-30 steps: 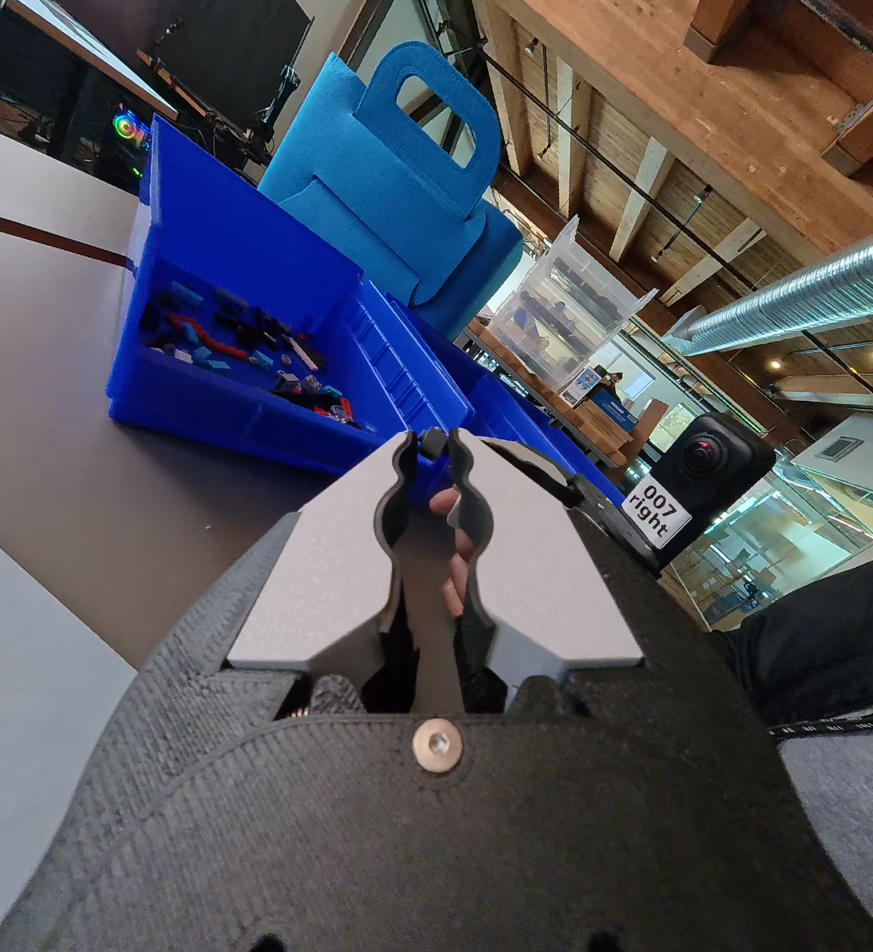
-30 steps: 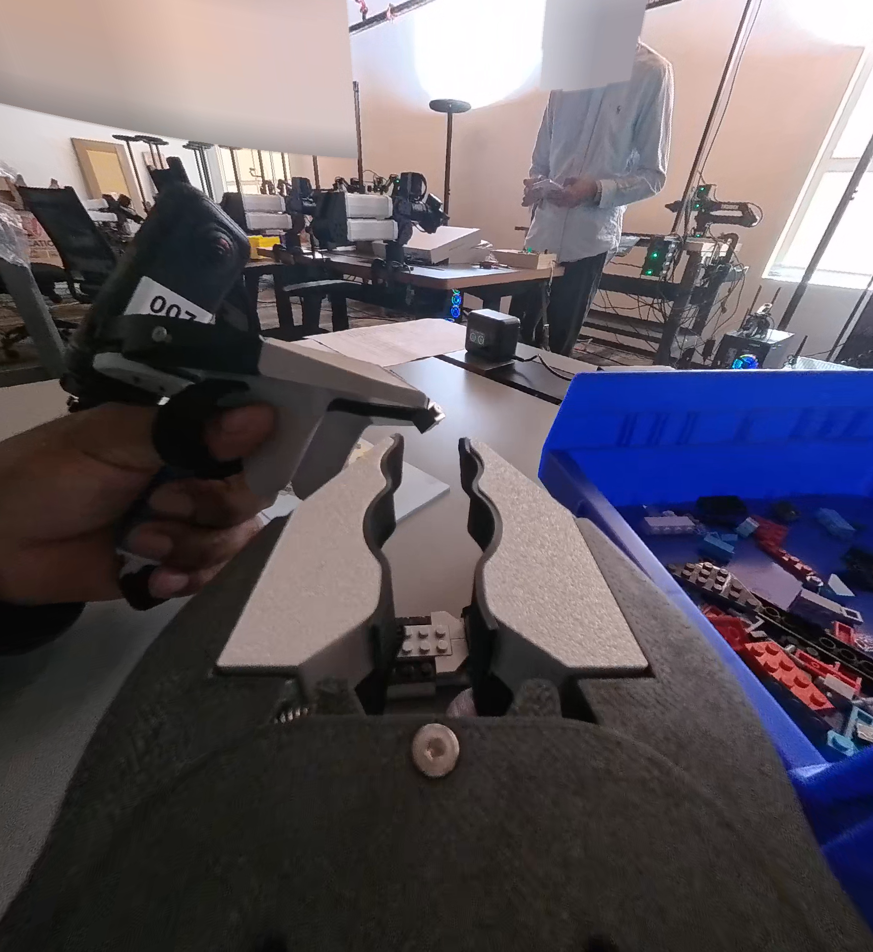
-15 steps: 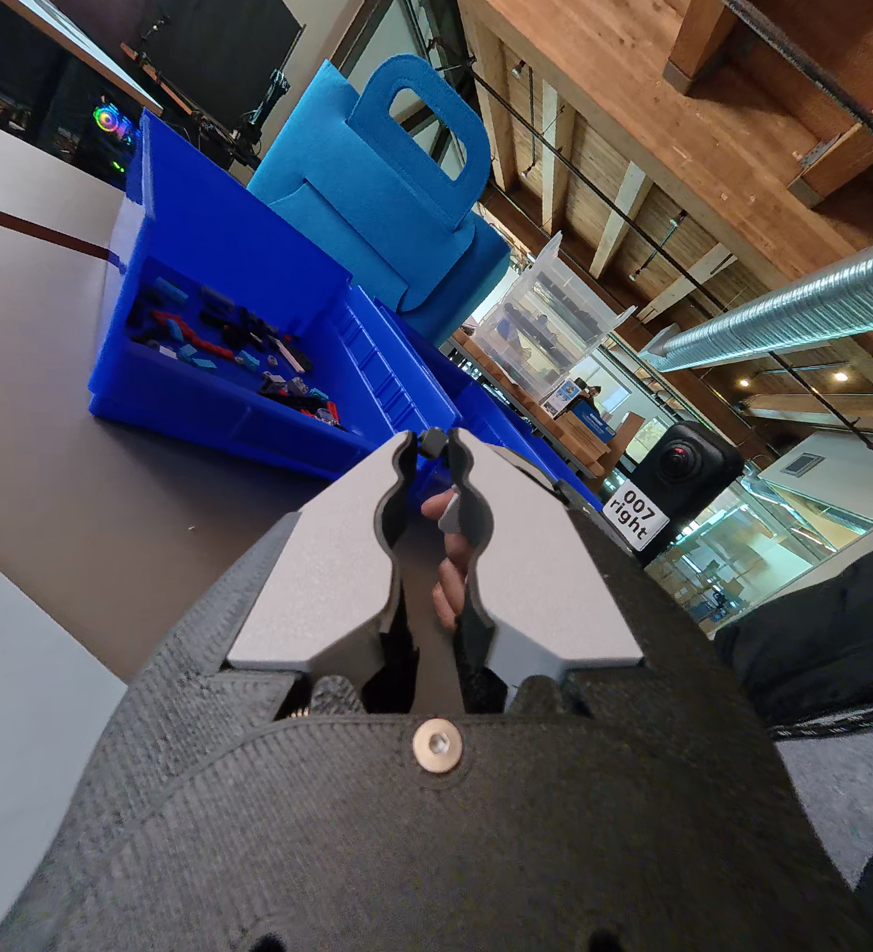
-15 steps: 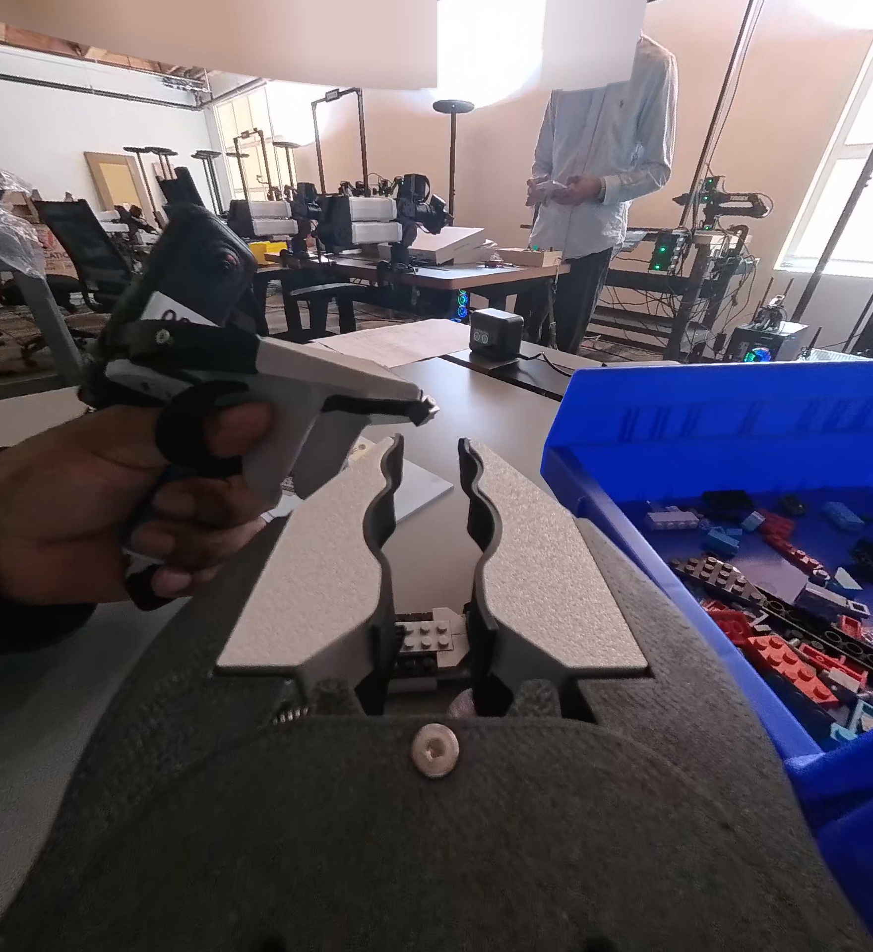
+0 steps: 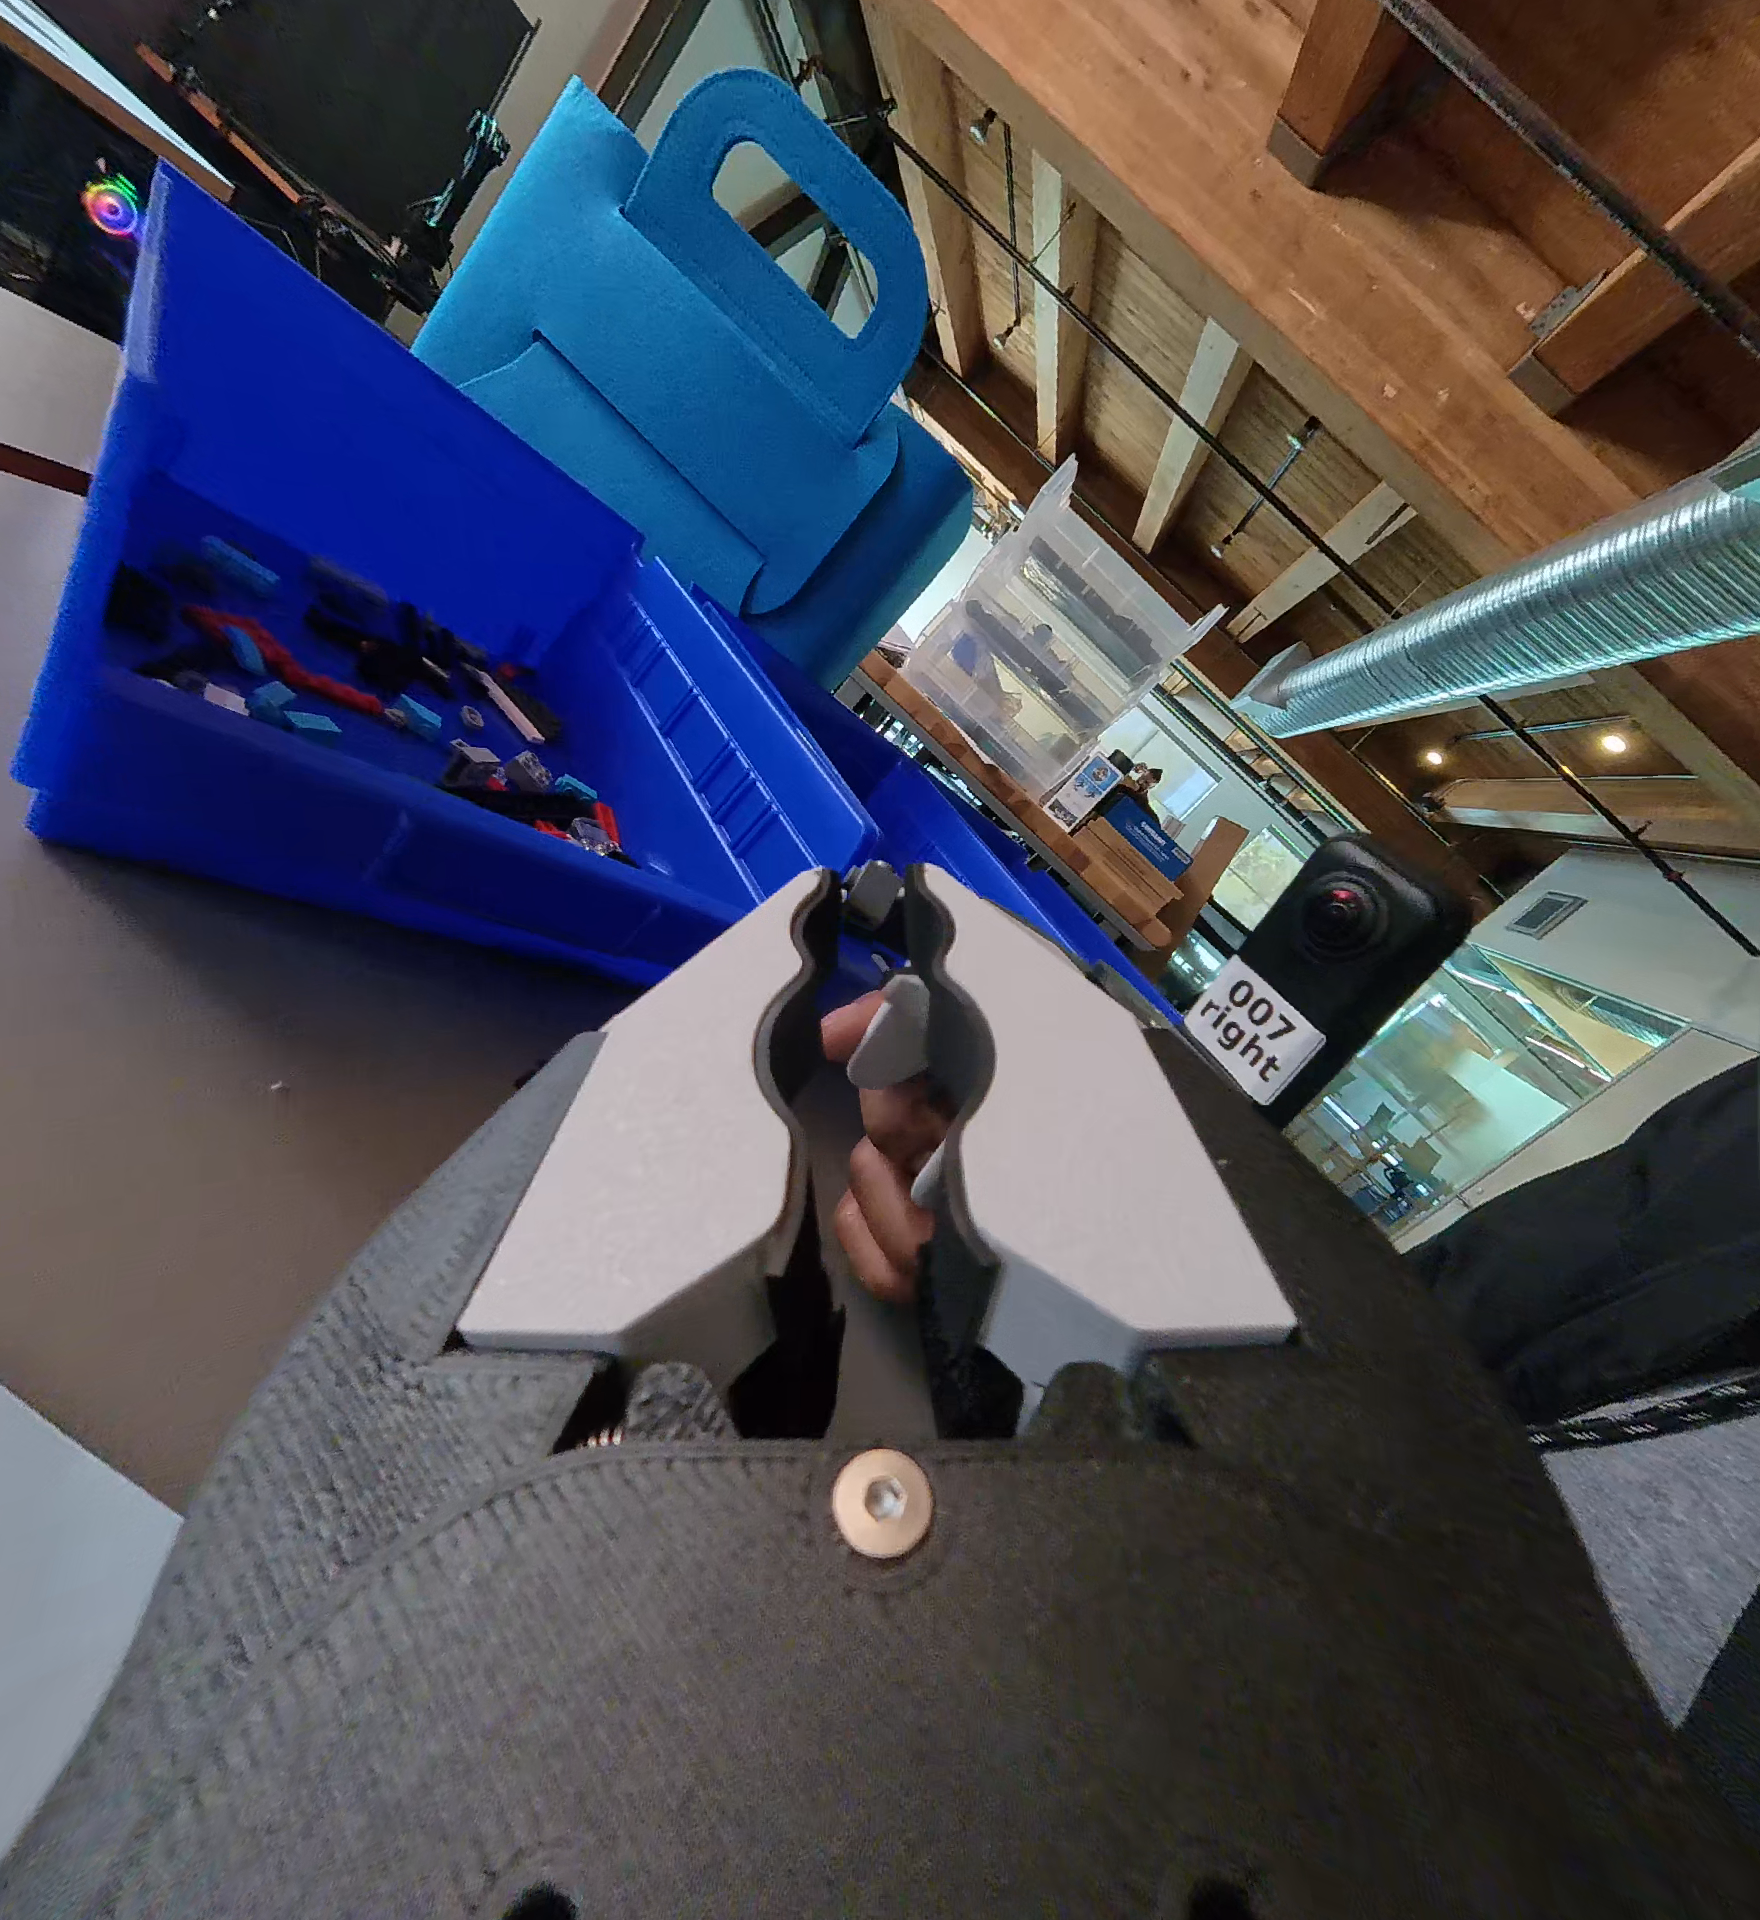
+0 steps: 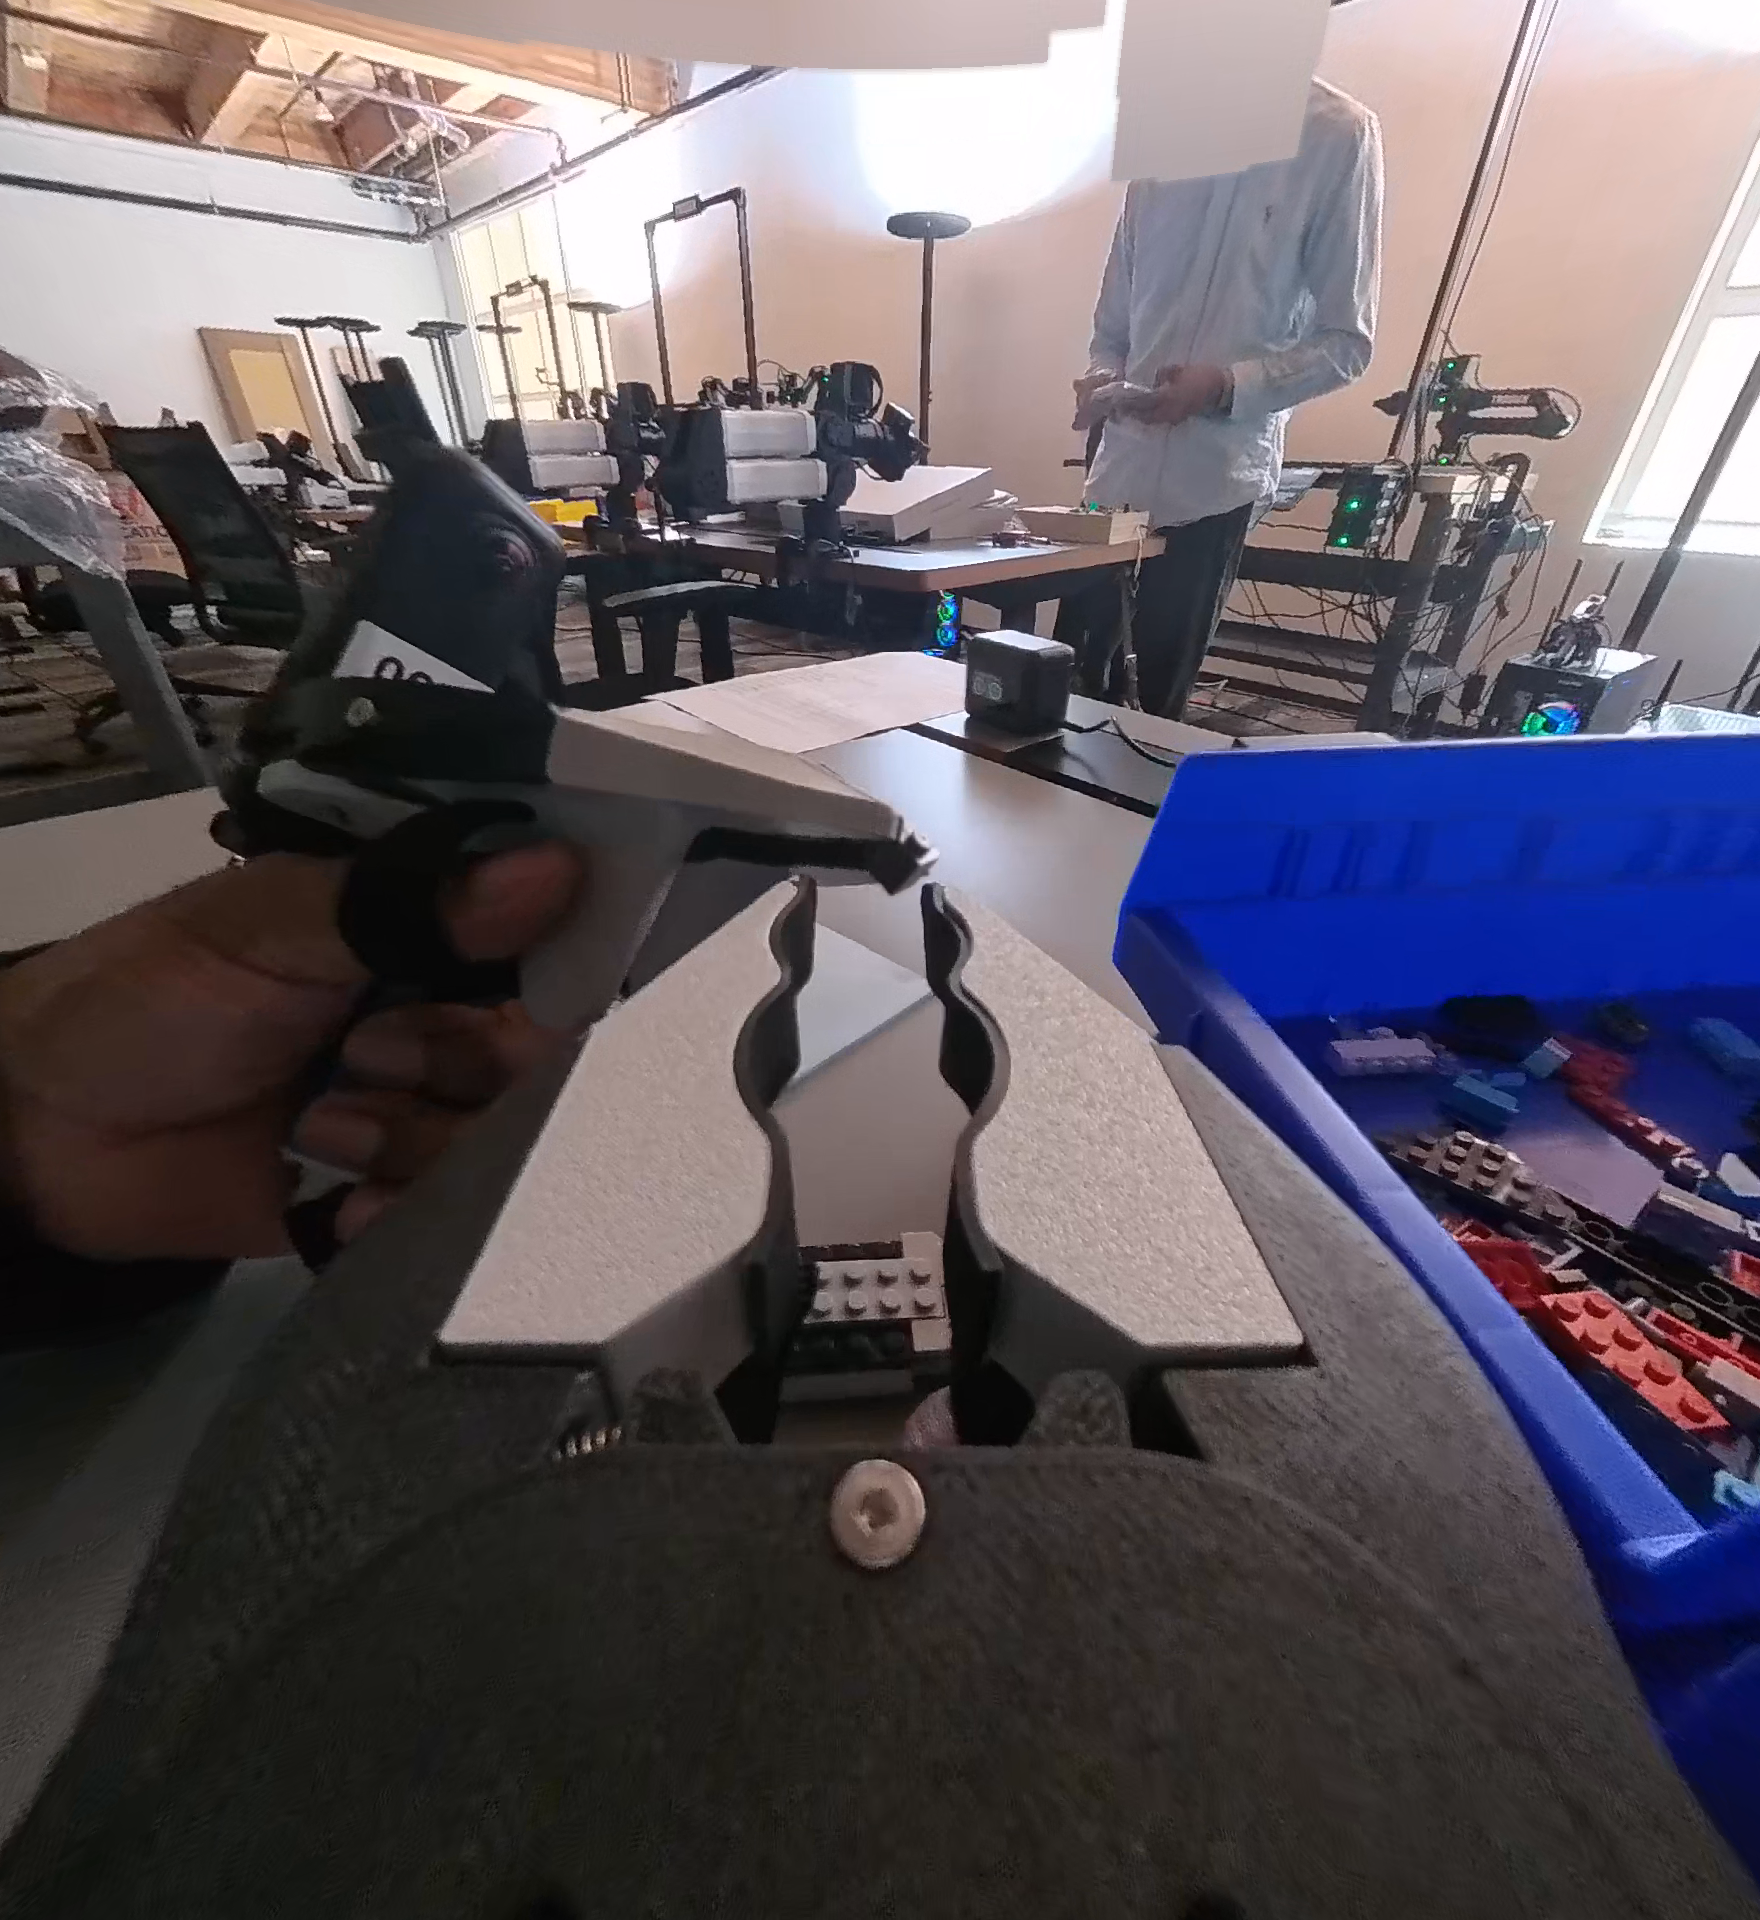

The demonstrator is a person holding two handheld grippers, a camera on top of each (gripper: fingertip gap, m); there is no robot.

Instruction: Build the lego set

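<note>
My left gripper is shut on a small grey lego piece pinched at its fingertips. In the right wrist view a hand holds the left gripper with its tip just above my right gripper's fingertips. My right gripper is open with nothing between its fingers. Below it, seen through the gap near the finger bases, a grey and black lego assembly lies on the table. A blue bin of loose lego pieces stands to the right; it also shows in the left wrist view.
A blue felt bag stands behind the bin. A white sheet lies on the brown table ahead of the right gripper. A small black cube and papers sit farther back. A person stands beyond the table. The grippers are tip to tip, or close to it.
Both grippers have shifted only slightly. The left gripper's tip stays just above the right gripper's fingertips. Neither gripper's opening has changed.
</note>
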